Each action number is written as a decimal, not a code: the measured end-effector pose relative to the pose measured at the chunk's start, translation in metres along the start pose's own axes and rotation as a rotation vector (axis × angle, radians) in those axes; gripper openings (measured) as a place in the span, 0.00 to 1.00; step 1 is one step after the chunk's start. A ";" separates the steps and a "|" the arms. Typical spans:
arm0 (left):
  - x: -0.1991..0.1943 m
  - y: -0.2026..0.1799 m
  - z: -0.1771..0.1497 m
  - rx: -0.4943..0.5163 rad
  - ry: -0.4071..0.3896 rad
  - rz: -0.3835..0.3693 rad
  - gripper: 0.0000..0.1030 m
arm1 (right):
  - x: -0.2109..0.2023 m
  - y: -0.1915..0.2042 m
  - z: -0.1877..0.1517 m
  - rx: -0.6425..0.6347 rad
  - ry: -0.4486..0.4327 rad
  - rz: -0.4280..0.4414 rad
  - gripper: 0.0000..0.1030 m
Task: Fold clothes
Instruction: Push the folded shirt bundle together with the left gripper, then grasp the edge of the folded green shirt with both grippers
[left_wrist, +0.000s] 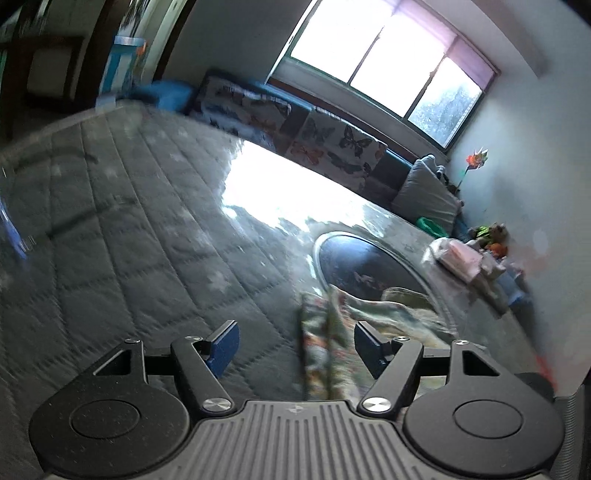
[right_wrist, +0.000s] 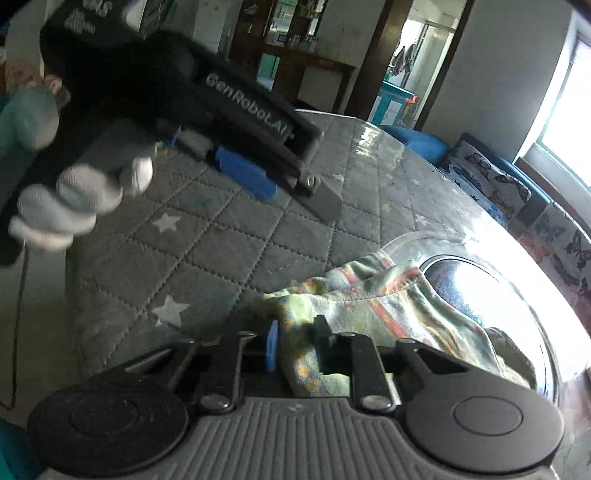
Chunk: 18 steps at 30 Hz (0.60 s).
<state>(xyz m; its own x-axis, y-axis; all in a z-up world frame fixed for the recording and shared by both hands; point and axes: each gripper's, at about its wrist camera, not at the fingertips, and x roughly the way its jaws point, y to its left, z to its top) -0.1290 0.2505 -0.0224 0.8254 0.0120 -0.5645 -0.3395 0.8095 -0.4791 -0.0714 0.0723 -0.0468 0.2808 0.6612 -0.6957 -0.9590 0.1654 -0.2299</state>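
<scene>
From my left tongs (left_wrist: 293, 350), the jaws stand released with nothing pressed between them. The patterned garment (left_wrist: 332, 332) lies just ahead and slightly toward my right-hand finger, draped on the quilted grey mattress (left_wrist: 129, 221) and partly over a round dark tray (left_wrist: 365, 266). It looks thin, limp and light; I judge it will sag and bunch wherever it is unsupported.

From my right tongs (right_wrist: 295, 345), the jaws are clenched on an edge of that garment (right_wrist: 369, 299), the cloth bunched between the blue pad and the dark finger. The rest trails ahead and to the right over the tray's rim (right_wrist: 480, 258). My left tongs (right_wrist: 295, 184) hang ahead and to the left, gripped by a gloved hand (right_wrist: 74, 199). I'd pinch an opposite hem or corner next, not the middle.
</scene>
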 end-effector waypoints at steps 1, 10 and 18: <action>0.003 0.001 0.000 -0.026 0.012 -0.013 0.72 | -0.002 -0.002 0.000 0.016 -0.009 0.005 0.11; 0.036 0.000 0.003 -0.250 0.131 -0.126 0.76 | -0.033 -0.034 -0.001 0.160 -0.108 0.040 0.07; 0.067 -0.009 0.000 -0.325 0.231 -0.201 0.59 | -0.048 -0.043 -0.008 0.207 -0.152 0.068 0.07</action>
<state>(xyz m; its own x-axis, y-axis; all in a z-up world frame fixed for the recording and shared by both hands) -0.0704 0.2436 -0.0563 0.7796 -0.2880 -0.5562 -0.3372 0.5554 -0.7602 -0.0433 0.0275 -0.0094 0.2214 0.7755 -0.5912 -0.9671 0.2525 -0.0310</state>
